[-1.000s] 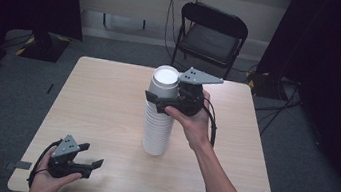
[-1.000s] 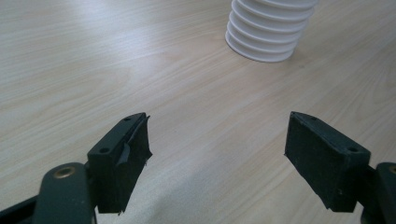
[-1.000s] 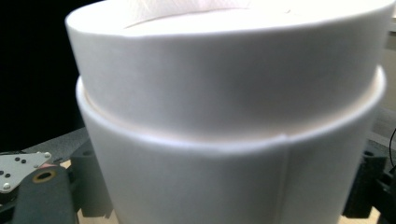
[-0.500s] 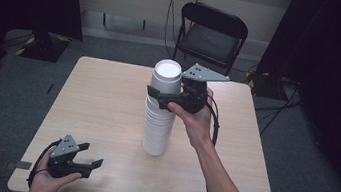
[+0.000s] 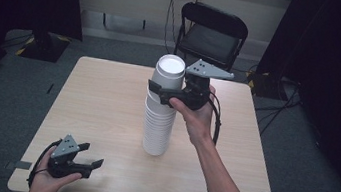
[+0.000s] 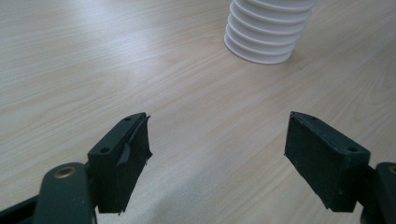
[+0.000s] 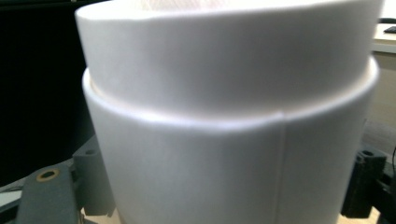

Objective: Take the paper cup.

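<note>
Tall stack of white foam cups (image 5: 160,120), upside down, upright at mid table (image 5: 102,96); top cup (image 5: 168,75) raised off the rest.

A square table with a pale wood-grain top (image 5: 107,102) is shown standing on grey carpeted floor (image 5: 1,97). A tall stack of white ribbed foam cups (image 5: 158,124) is seen upright near the table's middle, its base resting directly on the wood.

A black folding chair (image 5: 211,33) stands behind the wooden table (image 5: 102,101) on grey carpet (image 5: 3,87).
</note>
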`<state>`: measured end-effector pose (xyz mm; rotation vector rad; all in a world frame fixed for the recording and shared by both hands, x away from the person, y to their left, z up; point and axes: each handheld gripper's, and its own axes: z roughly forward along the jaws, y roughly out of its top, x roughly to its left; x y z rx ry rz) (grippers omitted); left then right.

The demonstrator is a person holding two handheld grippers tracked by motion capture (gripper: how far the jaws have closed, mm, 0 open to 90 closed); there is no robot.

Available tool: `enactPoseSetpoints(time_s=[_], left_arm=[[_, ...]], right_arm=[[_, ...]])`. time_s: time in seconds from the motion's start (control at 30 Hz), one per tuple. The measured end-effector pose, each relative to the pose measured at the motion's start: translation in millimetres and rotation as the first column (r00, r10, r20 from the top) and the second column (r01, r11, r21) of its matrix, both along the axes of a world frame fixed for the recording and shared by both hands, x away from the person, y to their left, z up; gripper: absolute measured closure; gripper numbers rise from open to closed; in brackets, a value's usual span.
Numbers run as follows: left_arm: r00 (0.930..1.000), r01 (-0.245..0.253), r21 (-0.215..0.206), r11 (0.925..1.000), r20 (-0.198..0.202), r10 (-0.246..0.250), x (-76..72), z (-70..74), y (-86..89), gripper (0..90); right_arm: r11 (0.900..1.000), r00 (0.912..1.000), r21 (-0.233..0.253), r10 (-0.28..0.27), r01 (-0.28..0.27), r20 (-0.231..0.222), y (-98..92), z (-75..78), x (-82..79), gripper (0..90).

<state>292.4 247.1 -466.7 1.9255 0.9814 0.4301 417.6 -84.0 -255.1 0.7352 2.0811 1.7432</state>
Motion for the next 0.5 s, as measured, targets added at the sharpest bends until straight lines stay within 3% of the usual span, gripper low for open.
enactPoseSetpoints(time_s=[0.5], left_arm=[[1.0, 0.001, 0.002, 1.0, -0.007, -0.001, 1.0, -0.7, -0.3, 21.8]], right_arm=[[1.0, 0.9993, 0.027, -0.007, 0.006, 0.037, -0.4, 17.7, -5.2, 15.4]])
